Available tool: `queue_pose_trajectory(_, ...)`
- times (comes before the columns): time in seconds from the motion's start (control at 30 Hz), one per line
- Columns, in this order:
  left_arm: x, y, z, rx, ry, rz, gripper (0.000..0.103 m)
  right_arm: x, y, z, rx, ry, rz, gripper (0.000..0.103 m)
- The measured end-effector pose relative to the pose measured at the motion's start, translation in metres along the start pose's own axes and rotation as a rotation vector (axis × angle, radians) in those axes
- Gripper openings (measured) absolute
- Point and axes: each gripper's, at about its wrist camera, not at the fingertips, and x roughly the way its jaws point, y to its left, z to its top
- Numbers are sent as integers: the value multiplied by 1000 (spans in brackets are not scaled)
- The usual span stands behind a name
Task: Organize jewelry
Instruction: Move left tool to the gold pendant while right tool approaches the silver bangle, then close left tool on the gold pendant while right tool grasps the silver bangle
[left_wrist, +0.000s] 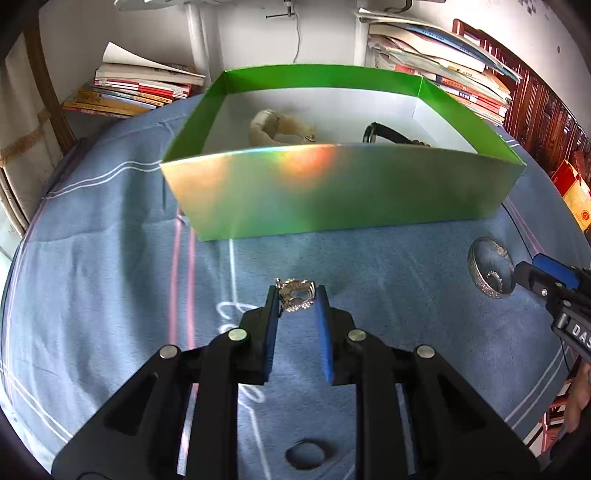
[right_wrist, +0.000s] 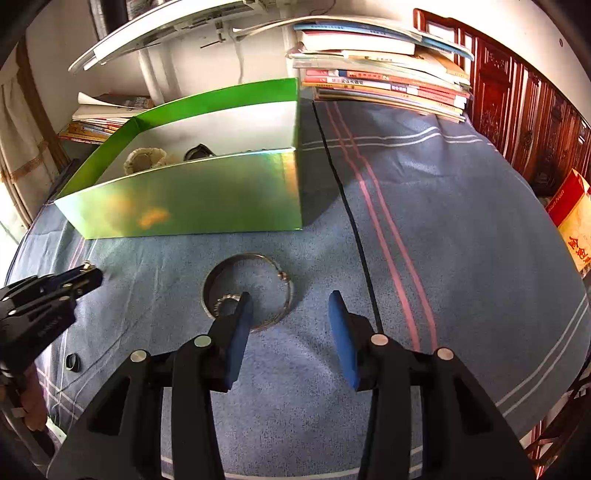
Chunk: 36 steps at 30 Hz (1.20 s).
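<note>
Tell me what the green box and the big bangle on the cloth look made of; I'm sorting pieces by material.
Green box: seemingly thin cardboard with a glossy foil-like skin, since its front wall shows rainbow glare and its inside is plain white. Big bangle: probably silver-toned metal, judging by its bright, thin, shiny band; whether plated or solid can't be told.

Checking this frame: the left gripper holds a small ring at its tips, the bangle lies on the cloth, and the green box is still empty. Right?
Not quite: the green box already holds a pale bracelet and a black watch, as the left wrist view shows. The rest stands.
</note>
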Motion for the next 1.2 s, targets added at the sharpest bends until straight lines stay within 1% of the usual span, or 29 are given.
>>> queue_pose_trajectory(0.1,1,-6,-3,12,-3,7,21,-5,15,-2,-70,-4,43,43)
queue_pose_trajectory(0.17,0,-7,-5,19,-5,16,22,-4,26,-1,-114,-4,56,42)
queue_pose_trajectory(0.2,0,-7,-5,18,-4,14,24,-2,31,-1,-132,-4,61,38)
queue_pose_trajectory(0.23,0,-7,-6,17,-3,14,28,0,37,1,-151,-3,64,36)
queue_pose_trajectory(0.3,-1,-7,-7,20,-5,18,32,5,49,5,-198,-4,68,36)
queue_pose_trajectory(0.33,-1,-8,-7,22,-7,18,33,10,54,8,-218,-2,66,36)
queue_pose_trajectory(0.47,-1,-9,-8,26,-6,14,33,31,61,15,-232,52,59,36)
queue_pose_trajectory(0.53,-1,-8,-8,27,-9,12,33,37,64,15,-232,62,61,30)
queue_pose_trajectory(0.57,-1,-8,-9,29,-10,12,33,37,64,15,-232,65,72,23)
queue_pose_trajectory(0.6,-1,-9,-9,30,-12,12,33,37,65,15,-231,69,78,13)
queue_pose_trajectory(0.63,-1,-9,-9,32,-13,12,32,38,66,15,-235,73,78,10)
queue_pose_trajectory(0.67,-2,-9,-9,33,-13,8,31,38,67,14,-241,75,81,5)
queue_pose_trajectory(0.7,-2,-9,-10,34,-12,2,21,37,69,14,-247,77,85,4)
queue_pose_trajectory(0.73,-2,-9,-10,33,-11,-2,18,36,70,13,-249,80,92,4)
queue_pose_trajectory(0.77,-3,-8,-10,30,-10,-3,17,34,69,12,-245,78,99,4)
queue_pose_trajectory(0.8,-2,-7,-10,28,-8,-2,3,33,68,13,-245,73,105,4)
queue_pose_trajectory(0.9,-5,-5,-9,22,-12,-6,2,21,65,16,-232,41,114,4)
queue_pose_trajectory(1.13,-23,1,-6,15,-60,-9,2,-20,57,24,-210,-64,119,4)
queue_pose_trajectory(1.2,-29,3,-6,11,-73,-12,2,-26,54,28,-206,-81,111,4)
